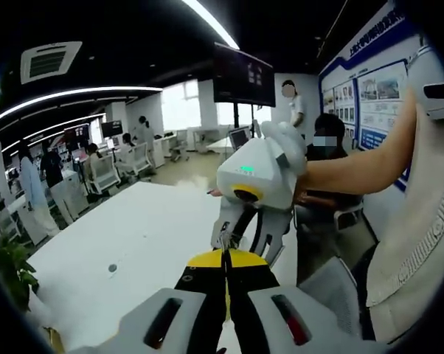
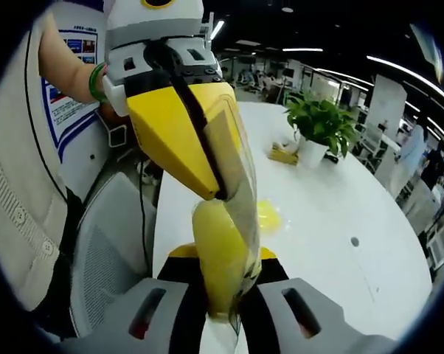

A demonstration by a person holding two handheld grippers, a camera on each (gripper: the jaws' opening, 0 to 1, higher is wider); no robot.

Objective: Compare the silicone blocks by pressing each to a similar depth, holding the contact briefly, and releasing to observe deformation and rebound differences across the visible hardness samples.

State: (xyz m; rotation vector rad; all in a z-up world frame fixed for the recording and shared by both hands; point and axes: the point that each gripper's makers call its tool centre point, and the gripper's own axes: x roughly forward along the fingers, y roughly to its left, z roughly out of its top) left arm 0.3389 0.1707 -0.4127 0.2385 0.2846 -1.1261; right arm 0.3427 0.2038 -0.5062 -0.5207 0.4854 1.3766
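White worktop (image 2: pixel 333 228), glossy, long with a rounded end. On it in the right gripper view: a potted plant (image 2: pixel 319 127) in a white pot near the far end, a small yellow item (image 2: pixel 282 155) just beside the pot, a flat yellow piece (image 2: pixel 268 216) nearer the camera. A small round grey spot (image 2: pixel 354 241) sits in the surface toward the right.

The left tool (image 2: pixel 207 177) is blocking much of the yellow silicone block (image 2: pixel 220 258) in the right gripper view; the poster (image 1: pixel 369 88) text is reading too small.
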